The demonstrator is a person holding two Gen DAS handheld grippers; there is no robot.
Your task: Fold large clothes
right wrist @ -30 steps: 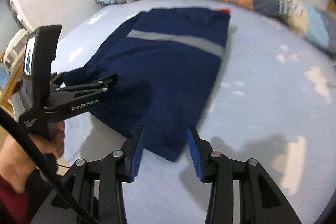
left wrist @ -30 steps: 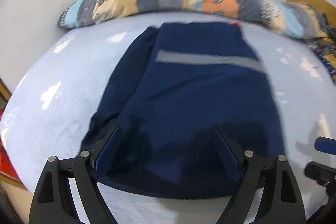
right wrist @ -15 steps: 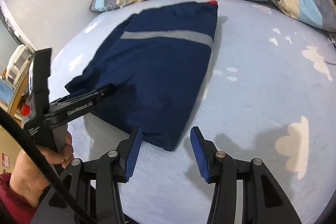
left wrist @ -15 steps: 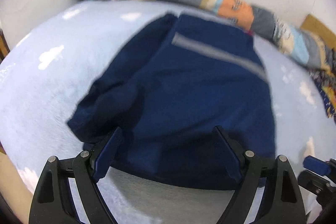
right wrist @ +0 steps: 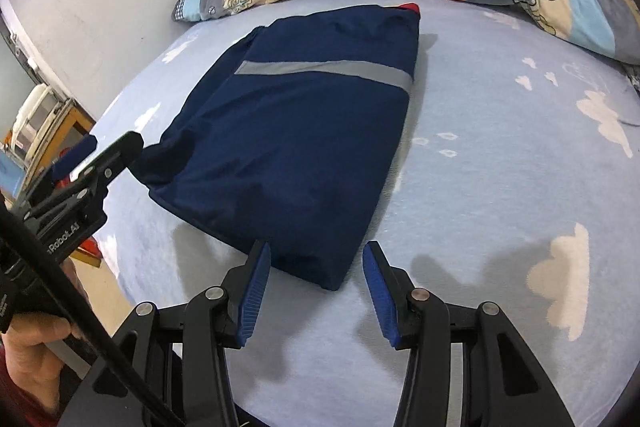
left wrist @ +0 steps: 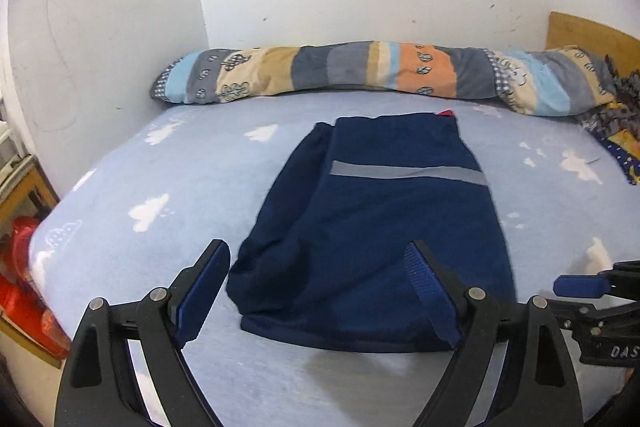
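A folded navy garment (left wrist: 372,227) with a grey reflective stripe lies flat on the light blue bed sheet (left wrist: 160,187); it also shows in the right wrist view (right wrist: 292,131). My left gripper (left wrist: 320,291) is open and empty, held just in front of the garment's near edge. My right gripper (right wrist: 316,291) is open and empty, with the garment's near right corner between its fingertips' line of sight, not touching. The left gripper also shows in the right wrist view (right wrist: 96,151), and the right gripper's tip shows in the left wrist view (left wrist: 580,287).
A long patchwork bolster (left wrist: 360,75) lies along the white wall at the back. Another patterned cloth (left wrist: 616,139) is at the far right. A red object (left wrist: 24,283) and wooden furniture stand off the bed's left edge. The sheet (right wrist: 500,187) right of the garment is bare.
Both grippers have pulled back and up from the garment's near edge. The garment stays folded and still on the bed.
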